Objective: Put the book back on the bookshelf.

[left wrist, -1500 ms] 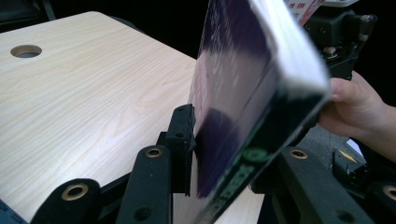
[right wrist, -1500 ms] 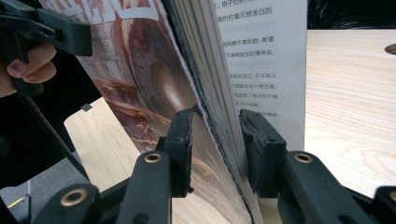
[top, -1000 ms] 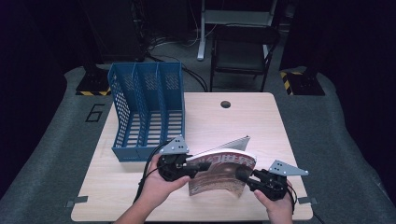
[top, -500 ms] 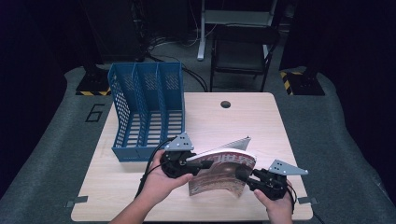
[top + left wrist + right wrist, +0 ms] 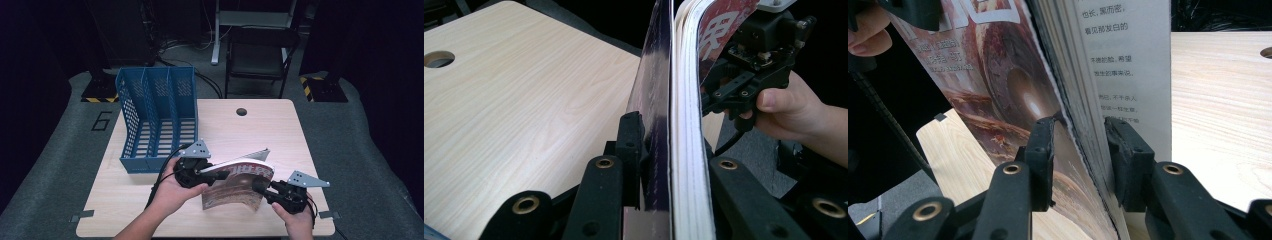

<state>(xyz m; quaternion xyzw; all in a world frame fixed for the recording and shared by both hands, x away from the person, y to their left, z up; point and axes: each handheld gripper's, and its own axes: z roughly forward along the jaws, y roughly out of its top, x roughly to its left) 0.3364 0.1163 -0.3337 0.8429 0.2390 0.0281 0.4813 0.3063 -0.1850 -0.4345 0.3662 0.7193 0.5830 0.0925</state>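
Observation:
A magazine (image 5: 239, 184) with a brown cover is held up on edge above the table's front, bowed between both grippers. My left gripper (image 5: 220, 174) is at its left end. Its jaws have just been closing, and in the left gripper view both pads now press on the magazine (image 5: 684, 100), one on the dark cover and one on the page block. My right gripper (image 5: 257, 188) grips the right lower corner. In the right gripper view its pads clamp the magazine (image 5: 1013, 75), cover on one side and printed page on the other.
A blue three-slot file rack (image 5: 157, 115) stands on the wooden table (image 5: 270, 135) at the back left, just beyond the left hand. A round cable hole (image 5: 242, 111) lies near the far edge. A chair stands behind the table.
The left gripper has shifted slightly up and toward the rack, and its jaws have drawn in on the magazine's left end. The right gripper and the magazine's right end have stayed still.

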